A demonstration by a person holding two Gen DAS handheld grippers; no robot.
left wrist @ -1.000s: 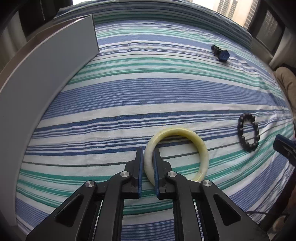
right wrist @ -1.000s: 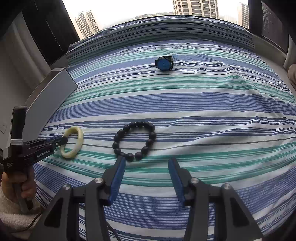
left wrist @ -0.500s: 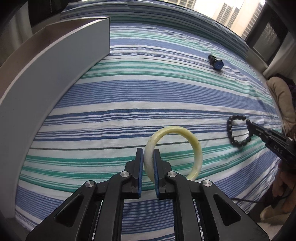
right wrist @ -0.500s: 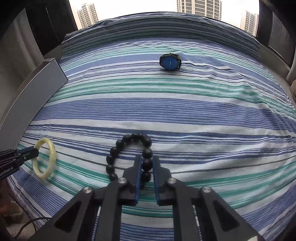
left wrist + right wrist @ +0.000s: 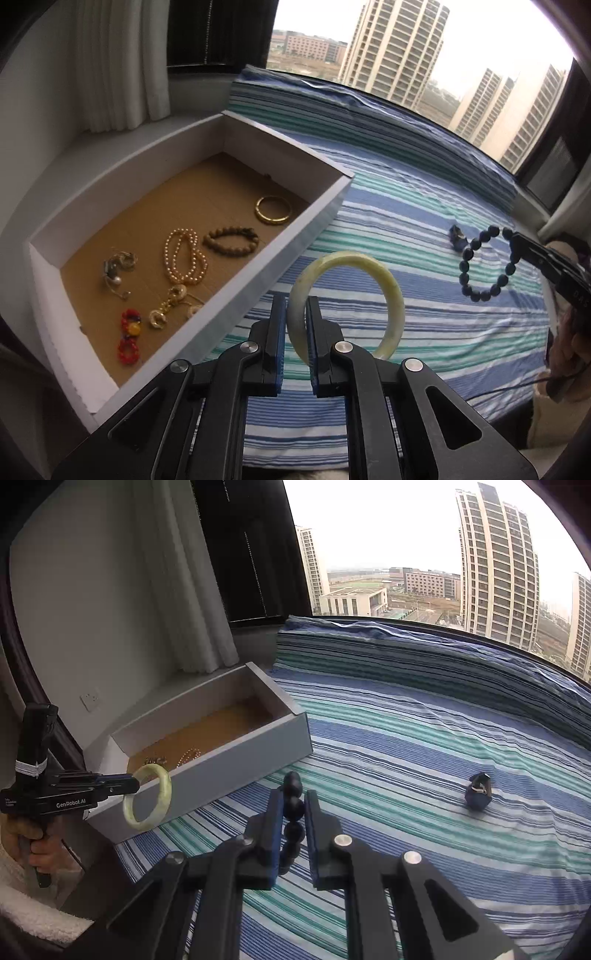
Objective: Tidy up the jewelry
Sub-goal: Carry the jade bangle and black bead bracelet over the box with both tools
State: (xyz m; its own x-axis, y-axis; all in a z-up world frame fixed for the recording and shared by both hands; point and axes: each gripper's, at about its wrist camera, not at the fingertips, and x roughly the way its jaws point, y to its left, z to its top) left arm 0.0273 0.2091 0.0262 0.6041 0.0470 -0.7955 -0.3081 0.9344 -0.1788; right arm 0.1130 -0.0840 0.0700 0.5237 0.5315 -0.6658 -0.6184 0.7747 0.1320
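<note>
My left gripper (image 5: 296, 314) is shut on a pale yellow-green jade bangle (image 5: 384, 284) and holds it in the air beside the right wall of a white box (image 5: 288, 254). The left gripper (image 5: 129, 784) and the bangle (image 5: 162, 781) also show in the right wrist view. My right gripper (image 5: 294, 805) is shut on a black bead bracelet (image 5: 293, 806), lifted above the striped bed. The bracelet also shows in the left wrist view (image 5: 474, 295), hanging from the right gripper (image 5: 511, 236).
The box (image 5: 236, 760) has a brown floor holding a gold bangle (image 5: 273, 209), a brown bead bracelet (image 5: 232, 242), a pearl strand (image 5: 184, 260), earrings and a red bead piece (image 5: 129, 336). A dark blue watch (image 5: 478, 792) lies on the striped bedspread (image 5: 424, 760). Windows stand behind.
Both grippers have risen off the bed with their pieces. The left one has tipped up so the box's inside now shows. The right bracelet now hangs free.
</note>
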